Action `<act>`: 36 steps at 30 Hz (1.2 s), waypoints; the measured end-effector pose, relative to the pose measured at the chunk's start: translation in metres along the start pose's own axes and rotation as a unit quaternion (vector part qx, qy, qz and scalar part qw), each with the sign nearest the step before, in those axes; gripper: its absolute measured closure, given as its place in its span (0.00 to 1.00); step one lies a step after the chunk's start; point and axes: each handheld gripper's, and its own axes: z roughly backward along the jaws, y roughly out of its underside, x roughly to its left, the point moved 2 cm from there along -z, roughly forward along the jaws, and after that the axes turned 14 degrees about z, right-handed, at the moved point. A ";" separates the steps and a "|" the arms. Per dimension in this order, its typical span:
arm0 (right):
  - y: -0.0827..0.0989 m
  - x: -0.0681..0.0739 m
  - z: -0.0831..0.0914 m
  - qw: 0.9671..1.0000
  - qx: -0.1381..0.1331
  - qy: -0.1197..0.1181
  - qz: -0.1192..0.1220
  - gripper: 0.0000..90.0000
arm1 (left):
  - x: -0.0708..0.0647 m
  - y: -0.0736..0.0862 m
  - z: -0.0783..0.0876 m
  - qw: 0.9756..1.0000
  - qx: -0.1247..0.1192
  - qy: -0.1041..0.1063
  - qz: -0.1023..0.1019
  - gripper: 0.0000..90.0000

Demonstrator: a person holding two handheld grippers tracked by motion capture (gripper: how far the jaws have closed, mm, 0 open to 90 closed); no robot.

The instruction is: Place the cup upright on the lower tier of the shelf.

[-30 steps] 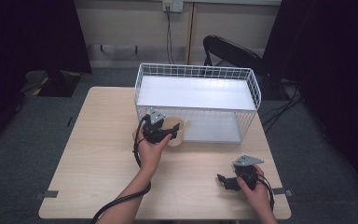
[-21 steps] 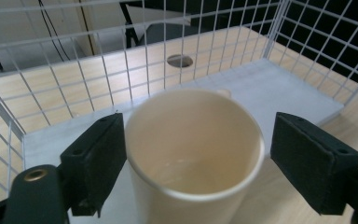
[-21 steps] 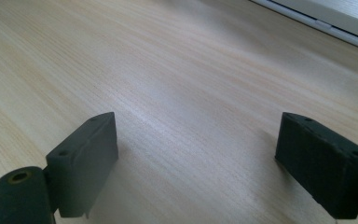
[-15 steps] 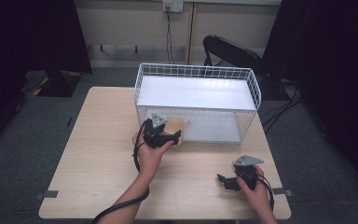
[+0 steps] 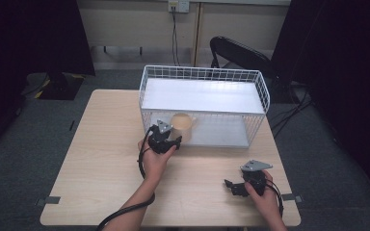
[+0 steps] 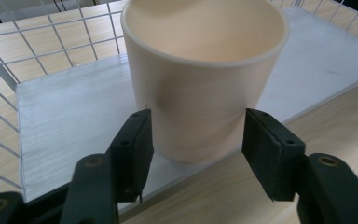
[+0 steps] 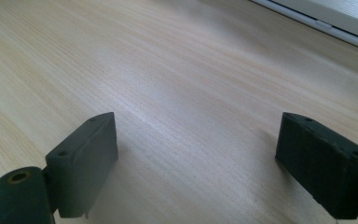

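Observation:
A cream cup (image 6: 200, 79) stands upright on the white floor of the wire basket (image 5: 265, 96), right at its front edge near the left corner; it is also seen from above (image 5: 182, 121). My left gripper (image 6: 198, 140) points at the cup's lower side from the table. Its jaws have just been closing and stand narrower than the cup, with nothing between them; the cup is just past the tips. My left gripper (image 5: 169, 139) is held at the basket's front. My right gripper (image 7: 196, 154) is open over bare wood, near the table's front right (image 5: 233, 186).
The light wooden table (image 5: 101, 159) has free room on its left half and in the middle front. A dark chair (image 5: 241, 53) and cables stand behind the basket. Grey carpet surrounds the table.
The left hand has come down slightly at the basket's front, and the cup now stands apart from the gripper on the basket floor. The right hand has kept still.

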 end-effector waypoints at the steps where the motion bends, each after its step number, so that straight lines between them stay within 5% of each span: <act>1: 0.000 0.000 0.000 1.000 0.000 0.000 0.000 0.13 | 0.000 0.000 -0.001 1.000 0.003 0.002 0.000 0.51; 8: 0.000 0.000 0.000 1.000 0.000 0.000 0.000 0.13 | 0.001 0.000 -0.006 1.000 0.009 -0.005 -0.003 0.59; 18: 0.000 0.000 0.000 1.000 0.000 0.000 0.000 0.13 | 0.002 -0.001 -0.006 1.000 0.009 -0.001 0.000 0.59; 27: -0.001 0.000 -0.002 1.000 0.000 -0.001 0.001 0.13 | 0.000 0.003 0.009 0.999 0.023 0.041 -0.014 0.27; 36: -0.001 0.000 -0.002 1.000 0.000 -0.001 0.000 0.13 | 0.001 0.001 0.032 0.995 0.034 0.087 -0.030 0.19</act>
